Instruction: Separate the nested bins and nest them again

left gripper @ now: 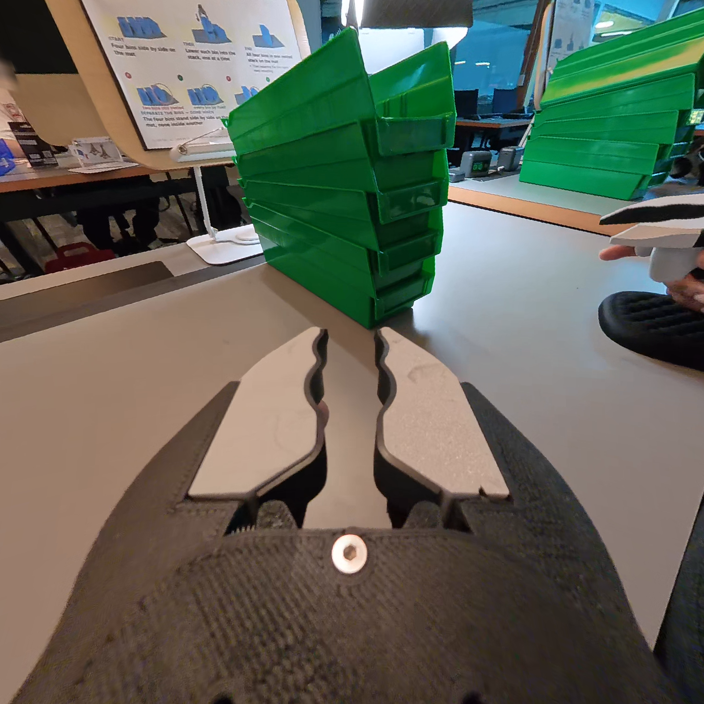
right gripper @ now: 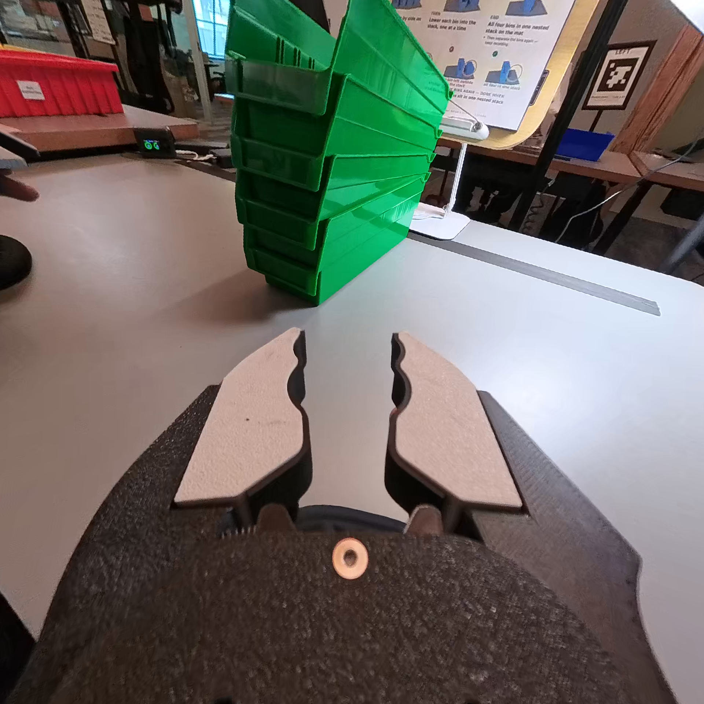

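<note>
A stack of several nested green bins (left gripper: 339,190) stands upright on the grey table, straight ahead of both grippers. It also shows in the right wrist view (right gripper: 324,152). My left gripper (left gripper: 350,335) is open and empty, low over the table, just short of the stack's bottom corner. My right gripper (right gripper: 347,335) is open and empty, a short way back from the stack. The right gripper also shows in the left wrist view (left gripper: 655,228) at the right edge, held by a hand.
A white lamp base (left gripper: 228,244) stands behind the stack. An instruction poster (left gripper: 198,64) hangs behind it. Another green bin stack (left gripper: 609,137) sits on the far table at right. A red bin (right gripper: 57,84) sits on a table at left.
</note>
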`<state>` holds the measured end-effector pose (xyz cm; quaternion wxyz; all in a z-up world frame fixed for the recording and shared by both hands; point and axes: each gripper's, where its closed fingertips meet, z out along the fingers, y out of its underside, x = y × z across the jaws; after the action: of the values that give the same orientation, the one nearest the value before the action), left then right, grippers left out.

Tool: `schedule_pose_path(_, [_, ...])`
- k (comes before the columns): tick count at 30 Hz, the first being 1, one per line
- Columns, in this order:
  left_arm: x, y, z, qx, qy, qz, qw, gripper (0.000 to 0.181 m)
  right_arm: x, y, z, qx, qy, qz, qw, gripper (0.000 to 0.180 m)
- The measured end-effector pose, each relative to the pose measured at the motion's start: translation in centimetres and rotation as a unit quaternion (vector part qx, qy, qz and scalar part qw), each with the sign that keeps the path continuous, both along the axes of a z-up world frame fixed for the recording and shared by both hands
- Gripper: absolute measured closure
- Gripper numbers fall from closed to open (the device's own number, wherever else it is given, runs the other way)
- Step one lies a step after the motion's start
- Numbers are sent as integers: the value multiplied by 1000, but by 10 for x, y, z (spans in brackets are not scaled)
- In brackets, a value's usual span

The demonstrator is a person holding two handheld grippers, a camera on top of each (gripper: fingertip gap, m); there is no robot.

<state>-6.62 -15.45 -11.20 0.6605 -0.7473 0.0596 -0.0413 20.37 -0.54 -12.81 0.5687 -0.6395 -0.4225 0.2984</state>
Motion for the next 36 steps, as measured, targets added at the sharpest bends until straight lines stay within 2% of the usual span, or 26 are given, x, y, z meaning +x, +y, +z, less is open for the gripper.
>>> schedule_pose_path(6, [2, 1, -3, -3, 3, -2, 1000, 162, -1, 1, -5, 0, -5, -5, 1000, 143])
schedule_pose_path(13, [5, 2, -3, -5, 0, -10, 1000, 159, 1, 4, 0, 1, 4, -11, 1000, 143])
schedule_pose_path(22, [29, 16, 17, -28, 41, -83, 995, 154, -4, 3, 4, 6, 12, 0, 1000, 141])
schedule_pose_path(30, [64, 71, 65, -56, 199, -159, 965, 147, -3, 4, 3, 20, 6, -8, 1000, 138])
schedule_pose_path(36, [84, 132, 89, -110, 335, -188, 917, 138, 1, 6, 6, 6, 27, -4, 1000, 133])
